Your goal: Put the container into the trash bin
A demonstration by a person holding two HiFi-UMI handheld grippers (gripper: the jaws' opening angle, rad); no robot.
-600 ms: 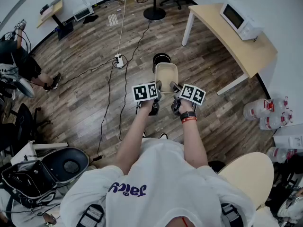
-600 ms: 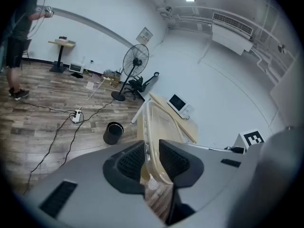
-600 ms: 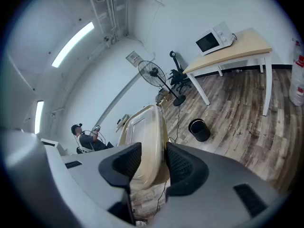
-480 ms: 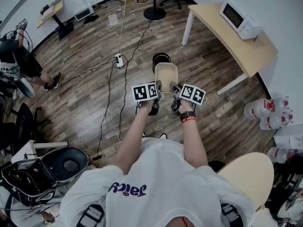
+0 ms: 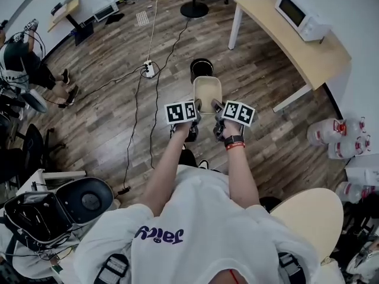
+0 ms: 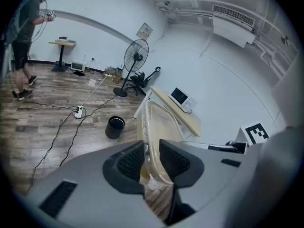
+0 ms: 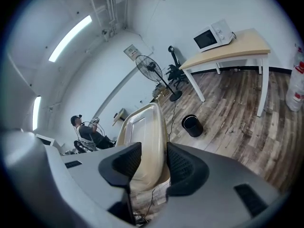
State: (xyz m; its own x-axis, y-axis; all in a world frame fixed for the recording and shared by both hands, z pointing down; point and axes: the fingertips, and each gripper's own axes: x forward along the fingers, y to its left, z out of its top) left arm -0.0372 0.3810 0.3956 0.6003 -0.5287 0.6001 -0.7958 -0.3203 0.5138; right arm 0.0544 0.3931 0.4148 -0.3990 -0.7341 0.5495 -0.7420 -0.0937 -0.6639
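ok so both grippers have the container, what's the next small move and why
Probably carry the container a little forward, toward the black trash bin. Both the left gripper and right gripper are shut on its near end, and the bin stands on the floor just beyond its far end, not yet under it.

Beige container [image 5: 207, 92], seemingly black trash bin [image 5: 201, 68]
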